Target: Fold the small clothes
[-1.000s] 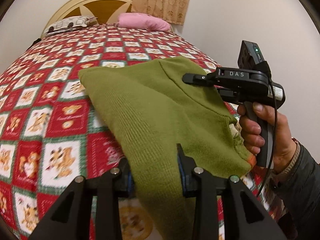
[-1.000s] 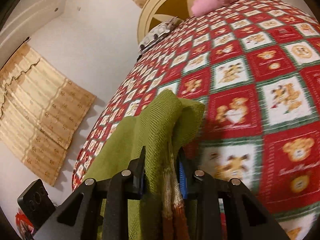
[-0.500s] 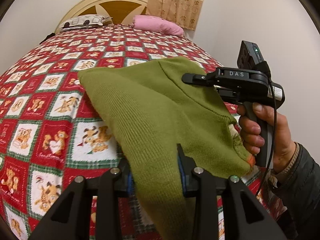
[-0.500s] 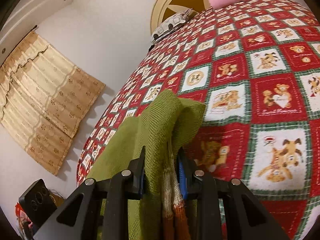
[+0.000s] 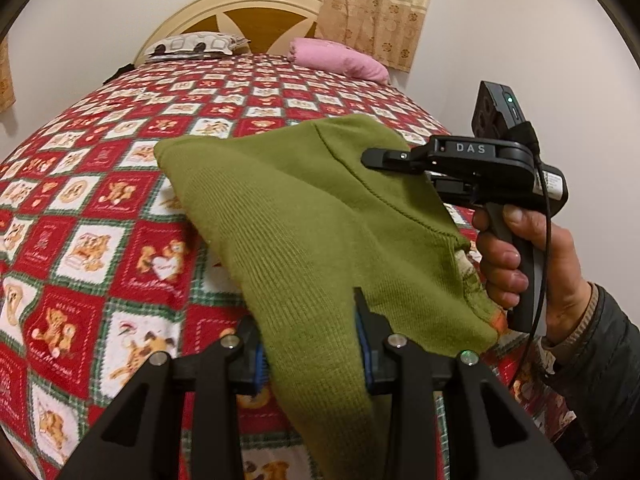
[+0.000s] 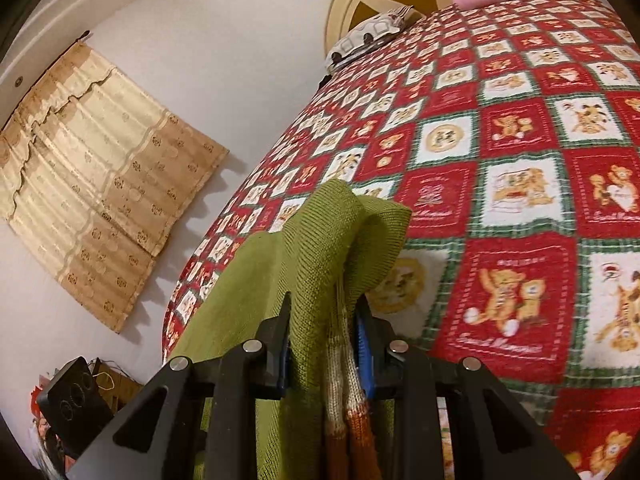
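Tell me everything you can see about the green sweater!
The green sweater is olive ribbed knit, with a seam line and a cream-and-orange striped part at one edge. It is lifted above the teddy-bear quilt, folded over and stretched between both tools: the left tool and the right tool each clamp an edge. The far end droops toward the quilt.

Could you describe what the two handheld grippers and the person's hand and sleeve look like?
Both grippers, left and right, are matte black, with angular struts, silver screw heads and blue finger pads. Seen from outside, the right one has a pistol handle, white "DAS" lettering, a box with a green light, and a black cable. The bare hand wears a dark sleeve with a tan cuff.
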A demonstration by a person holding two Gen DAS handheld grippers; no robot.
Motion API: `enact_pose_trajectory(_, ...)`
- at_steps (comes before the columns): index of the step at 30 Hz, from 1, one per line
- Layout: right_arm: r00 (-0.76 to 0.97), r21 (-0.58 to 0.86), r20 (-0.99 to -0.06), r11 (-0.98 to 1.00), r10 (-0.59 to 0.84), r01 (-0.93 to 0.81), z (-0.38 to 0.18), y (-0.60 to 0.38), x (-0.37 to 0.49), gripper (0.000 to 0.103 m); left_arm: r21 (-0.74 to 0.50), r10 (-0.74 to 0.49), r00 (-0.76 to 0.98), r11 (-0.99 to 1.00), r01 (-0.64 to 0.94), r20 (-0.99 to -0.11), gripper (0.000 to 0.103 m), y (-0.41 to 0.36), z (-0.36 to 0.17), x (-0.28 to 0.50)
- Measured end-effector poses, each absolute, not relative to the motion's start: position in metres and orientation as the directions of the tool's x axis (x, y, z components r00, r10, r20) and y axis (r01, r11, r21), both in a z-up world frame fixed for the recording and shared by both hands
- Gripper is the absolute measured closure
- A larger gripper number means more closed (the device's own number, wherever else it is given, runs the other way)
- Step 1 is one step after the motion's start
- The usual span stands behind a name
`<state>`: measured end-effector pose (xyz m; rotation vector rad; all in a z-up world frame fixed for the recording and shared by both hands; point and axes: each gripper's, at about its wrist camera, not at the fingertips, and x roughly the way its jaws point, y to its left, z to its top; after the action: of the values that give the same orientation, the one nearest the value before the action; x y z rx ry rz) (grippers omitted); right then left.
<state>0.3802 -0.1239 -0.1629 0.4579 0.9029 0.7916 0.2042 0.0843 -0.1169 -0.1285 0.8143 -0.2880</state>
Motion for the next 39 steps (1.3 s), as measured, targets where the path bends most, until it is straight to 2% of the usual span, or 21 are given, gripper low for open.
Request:
enact_pose_trajectory(26, 0.228, 0.65, -0.52, 0.554, 0.823, -0.52, -0.158, -0.01, 0.37, 0.076, -0.206, -0.189, 0.711, 0.976, 0.064, -0.677, 0.068, 0.155, -0.113, 0.169)
enact_pose_trajectory(39, 0.126, 0.616, -0.58, 0.534, 0.805, -0.579, -0.168, 0.058, 0.371, 0.076, -0.212, -0.142, 0.706, 0.977, -0.011, -0.694, 0.068, 0.184, -0.129, 0.158)
